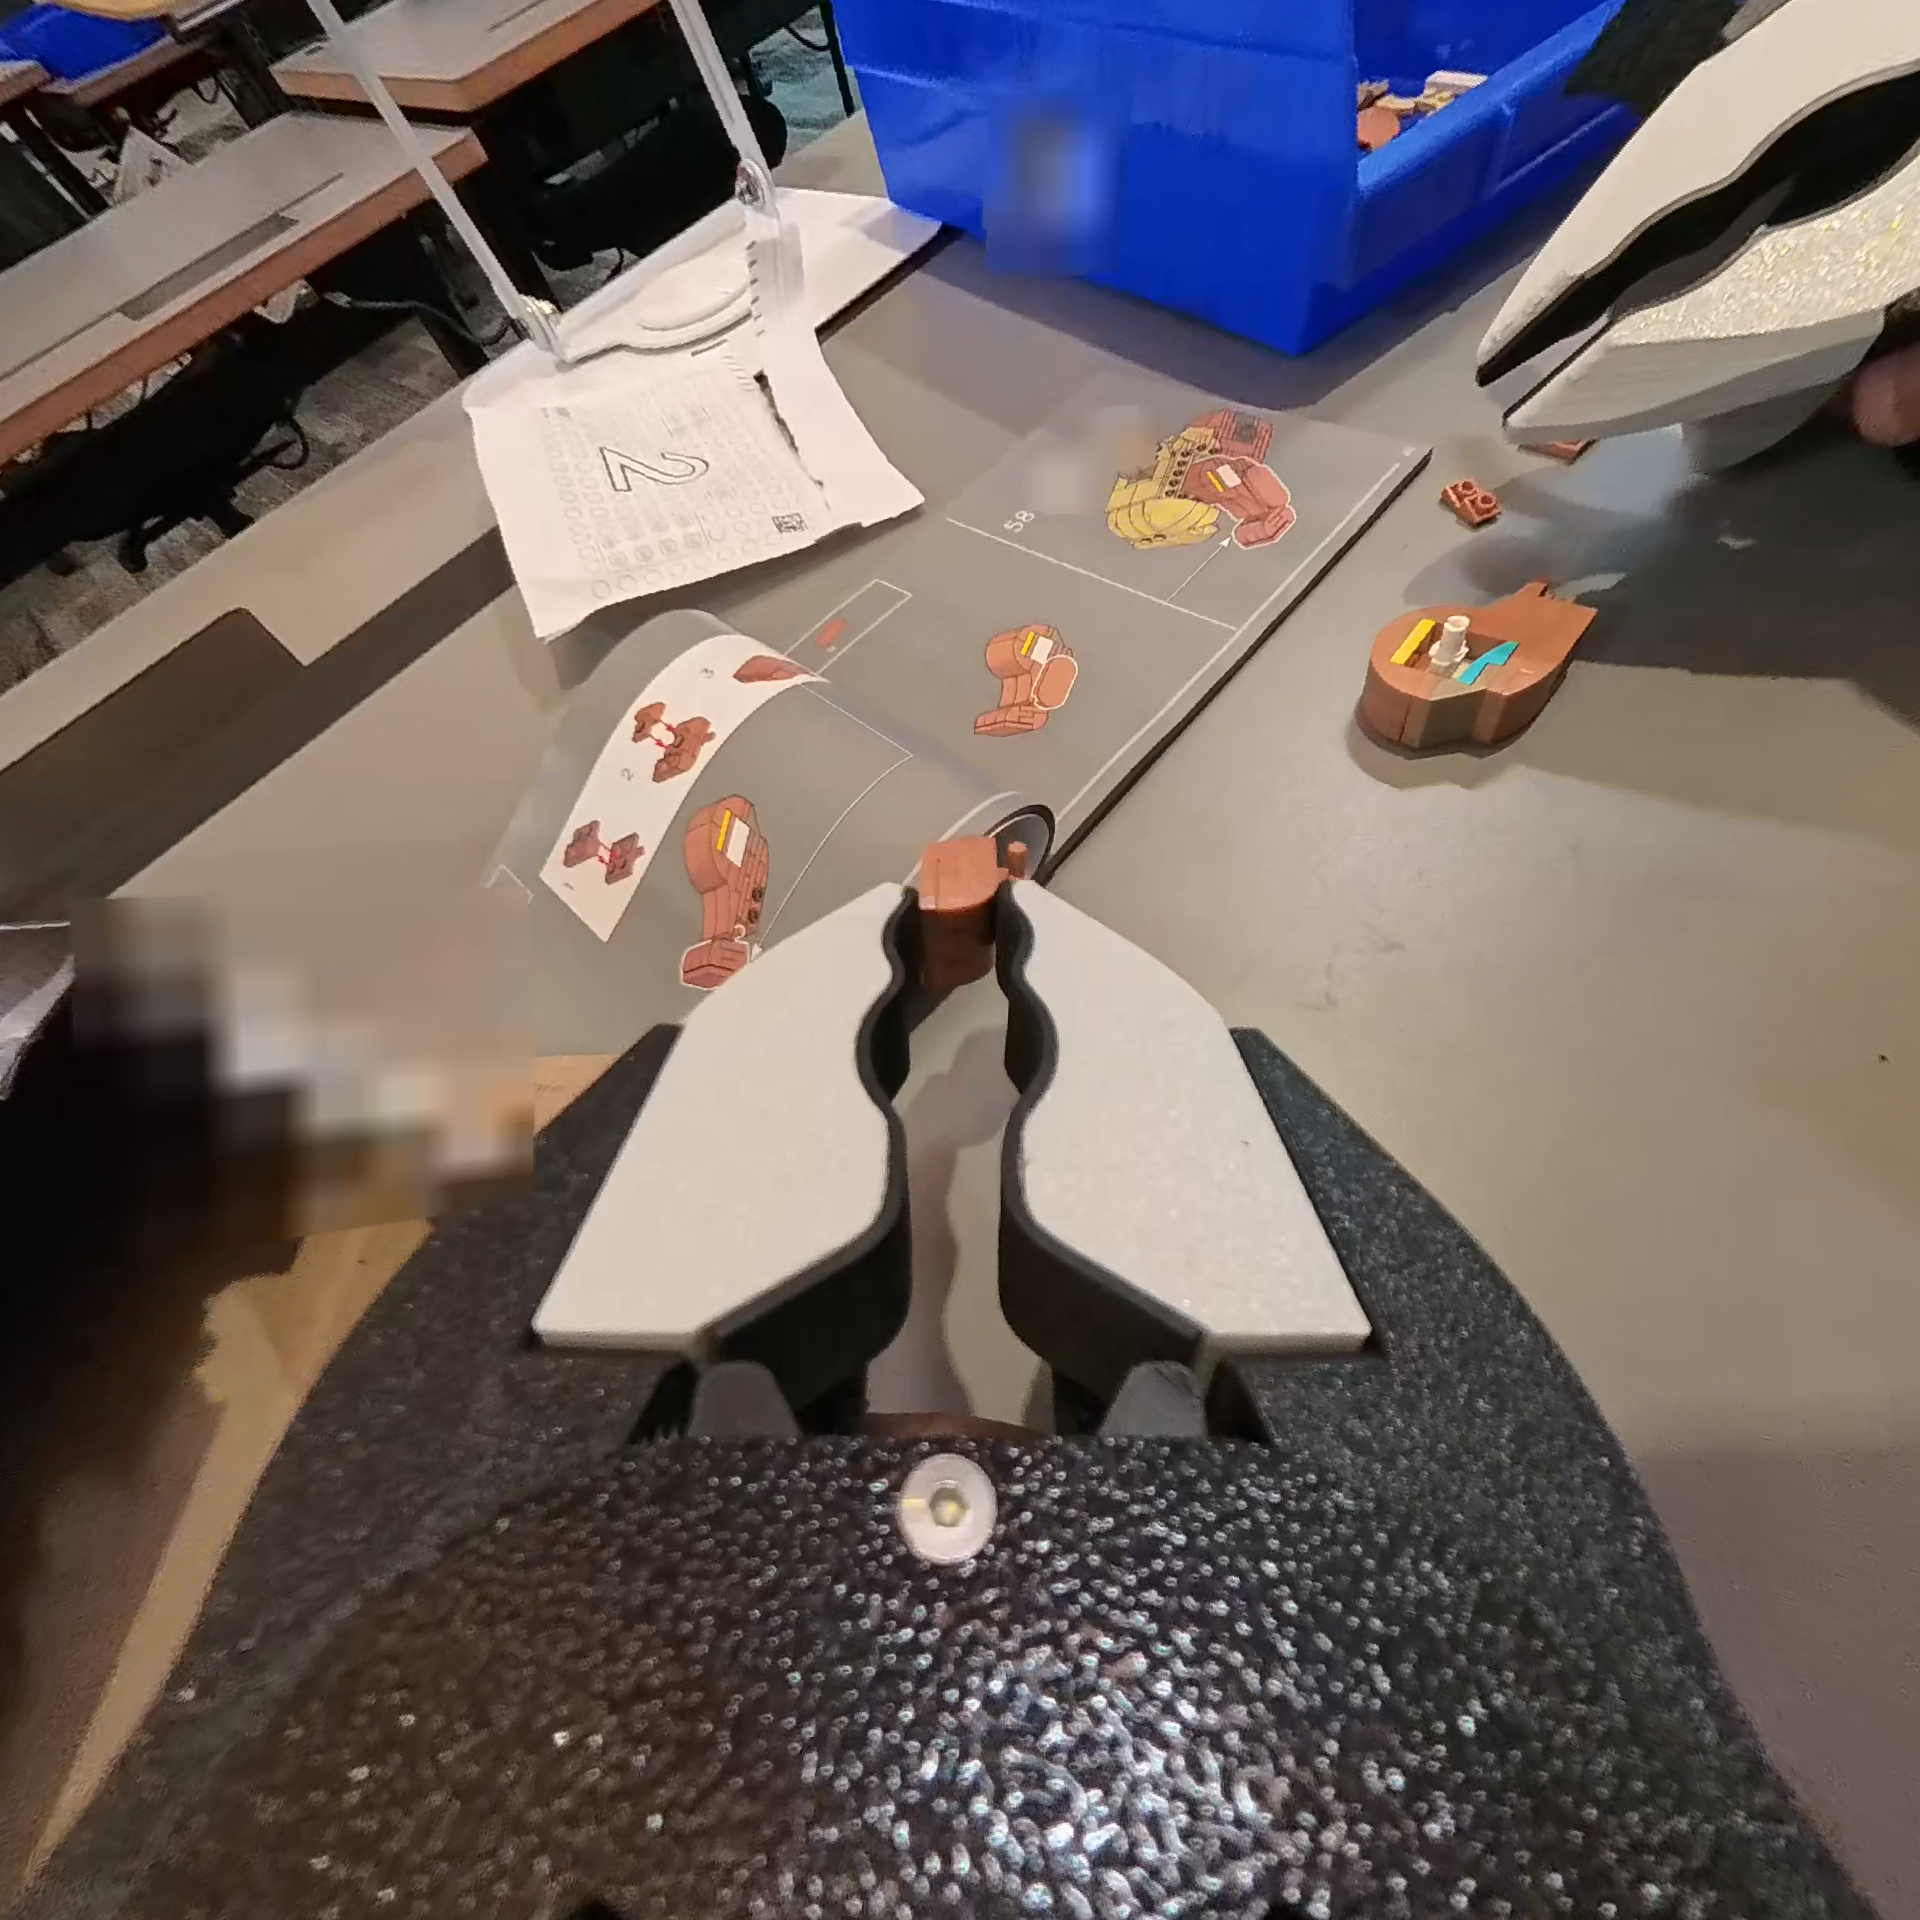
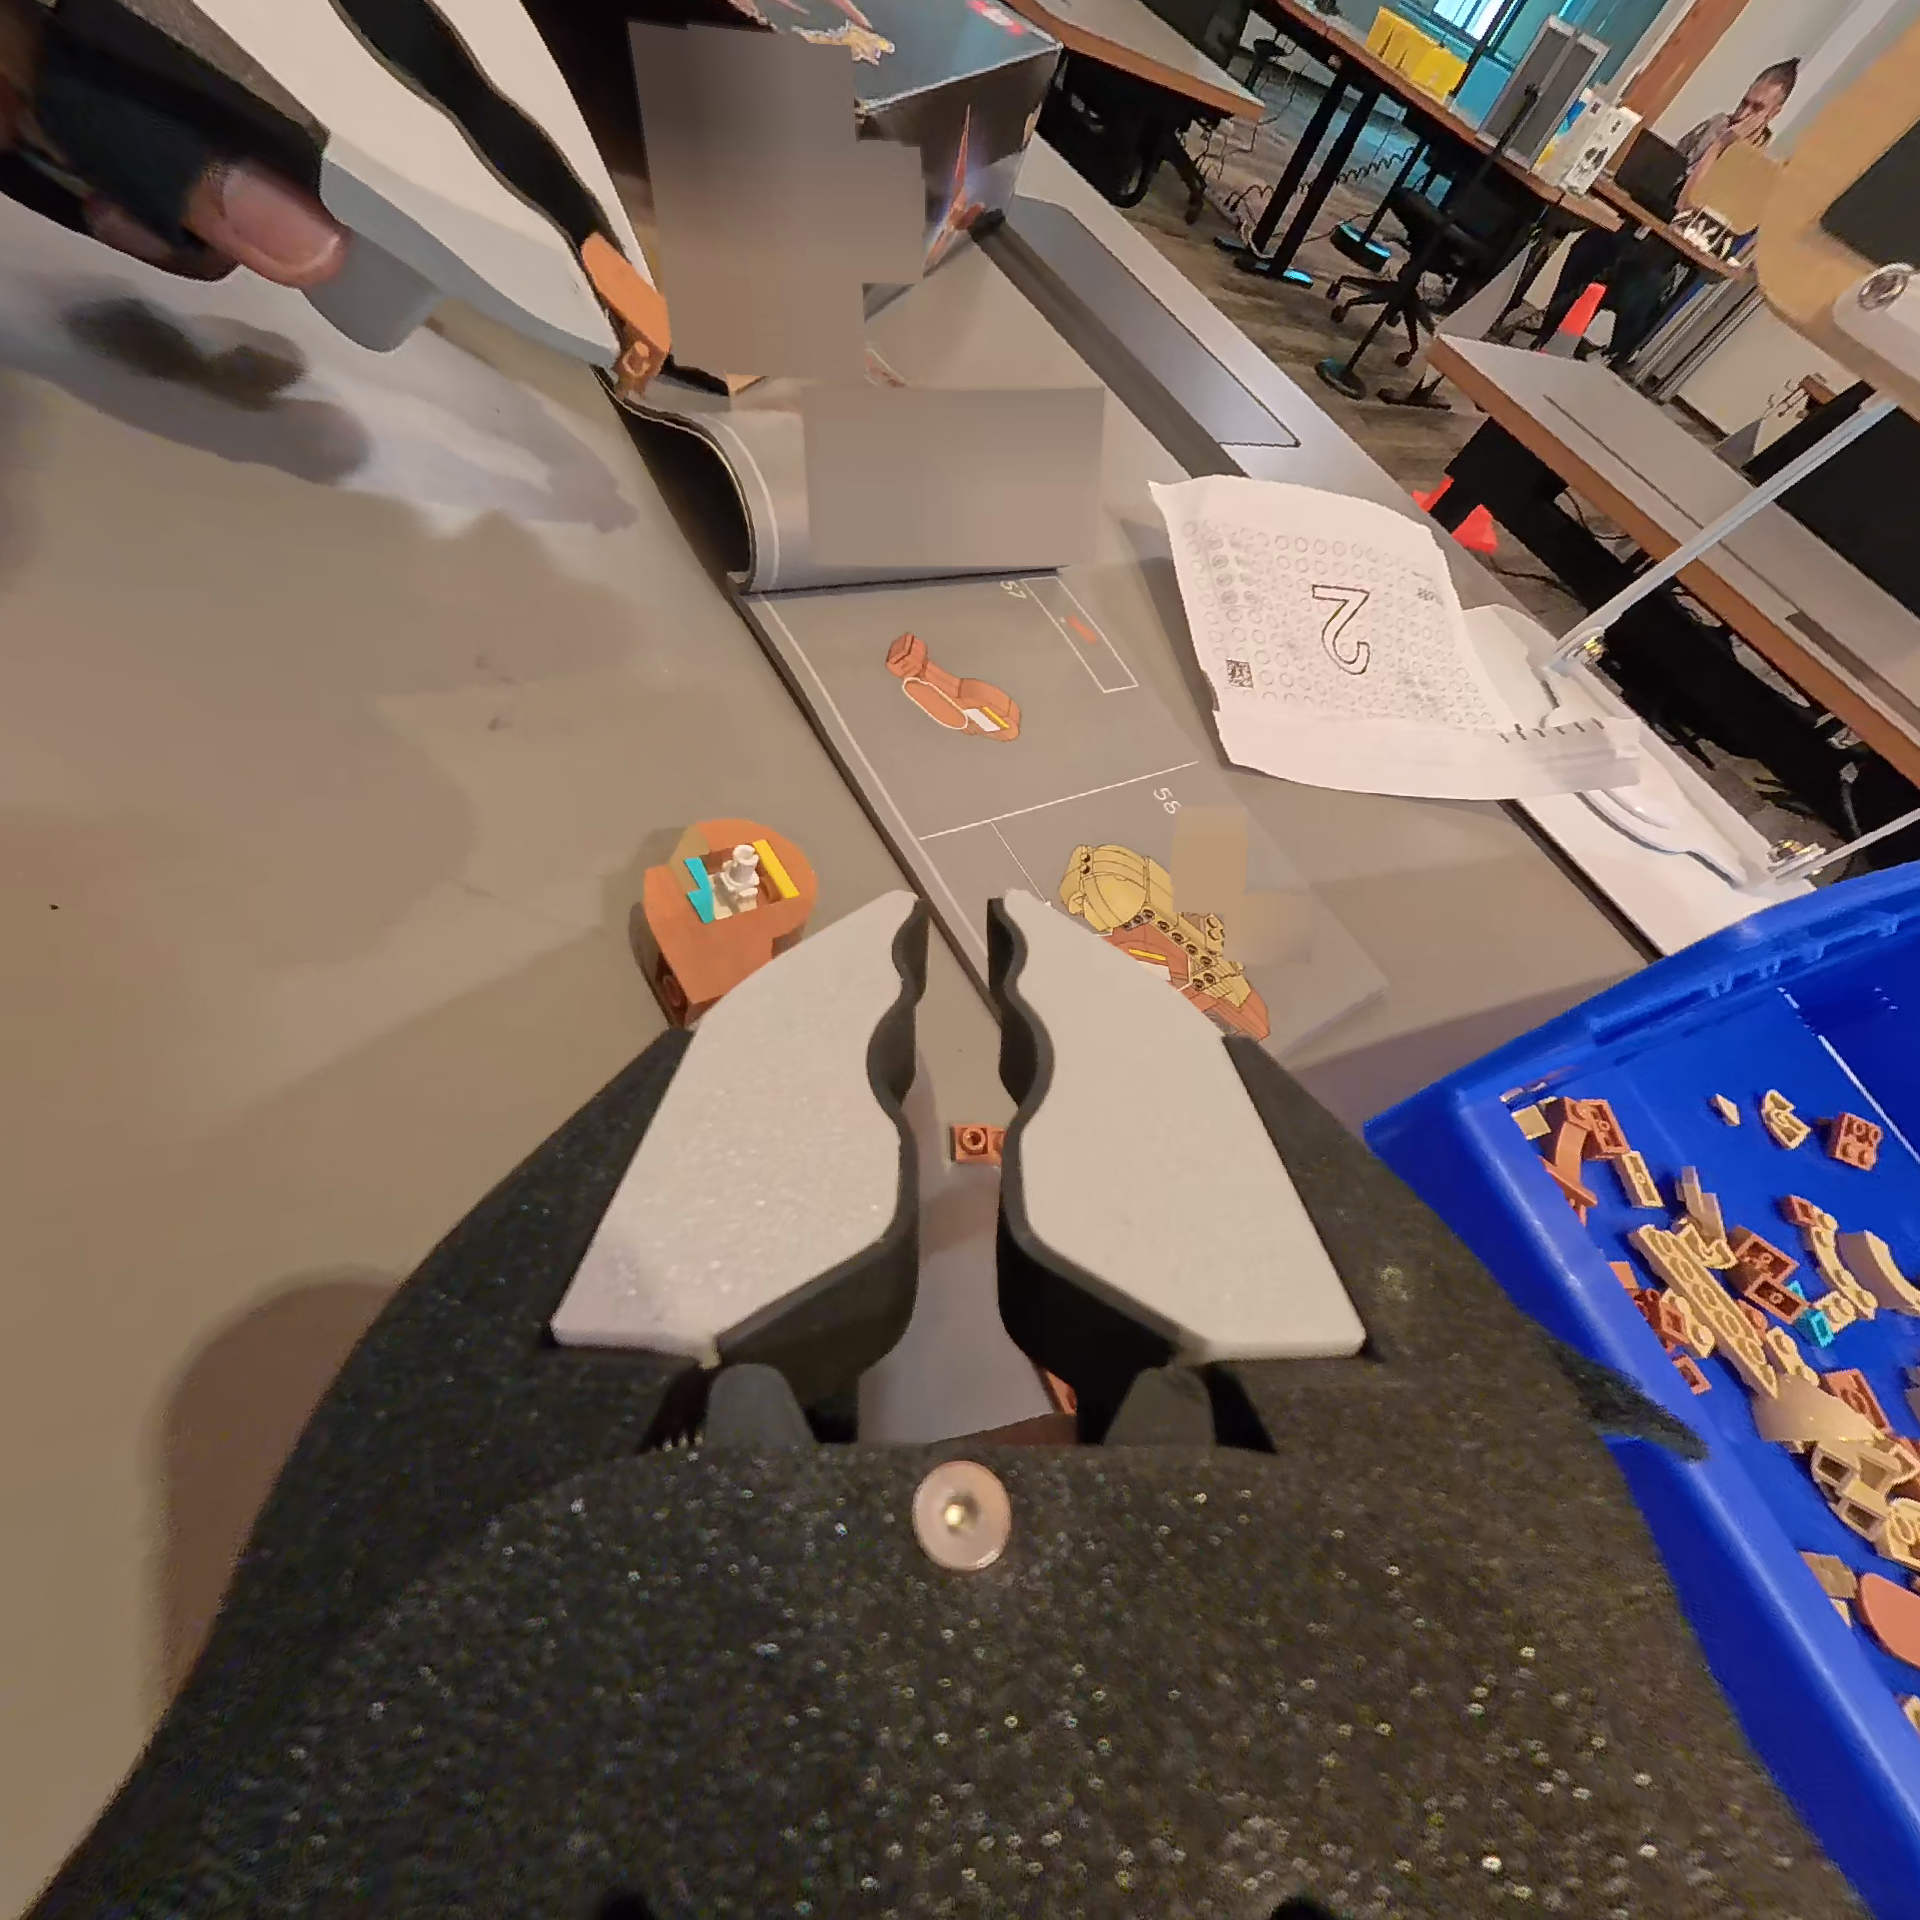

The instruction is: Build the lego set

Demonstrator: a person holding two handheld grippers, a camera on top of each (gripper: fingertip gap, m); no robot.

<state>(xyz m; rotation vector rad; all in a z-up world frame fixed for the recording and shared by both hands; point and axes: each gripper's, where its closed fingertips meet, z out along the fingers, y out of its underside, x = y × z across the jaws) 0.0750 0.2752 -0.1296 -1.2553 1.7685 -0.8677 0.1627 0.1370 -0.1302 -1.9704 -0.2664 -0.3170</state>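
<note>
My left gripper [image 1: 958, 902] is shut on a small brown brick assembly [image 1: 956, 914] that stands up between its fingertips, above the curled page of an open instruction booklet [image 1: 1039, 644]. It also shows at the top left of the right wrist view, with the brown piece [image 2: 629, 301] in its tips. My right gripper [image 2: 956, 909] is open with nothing between its pads, low over the grey table [image 2: 312, 779]. A small brown plate [image 2: 975, 1140] lies on the table under its fingers. A round brown build [image 2: 727, 925] with yellow, teal and white parts sits just left of its tips.
A blue bin [image 2: 1662, 1143] of loose tan and brown bricks stands at the right. A torn white paper bag [image 2: 1340, 644] lies beyond the booklet. A clear stand [image 1: 665, 312] and other desks lie farther back. A person sits at a far desk. My right fingertips sit around 15 cm from my left ones. To the small brown plate [image 2: 975, 1140]: right tips about 6 cm, left tips about 20 cm. Seen from the left wrist view [image 1: 1474, 509] as well.
</note>
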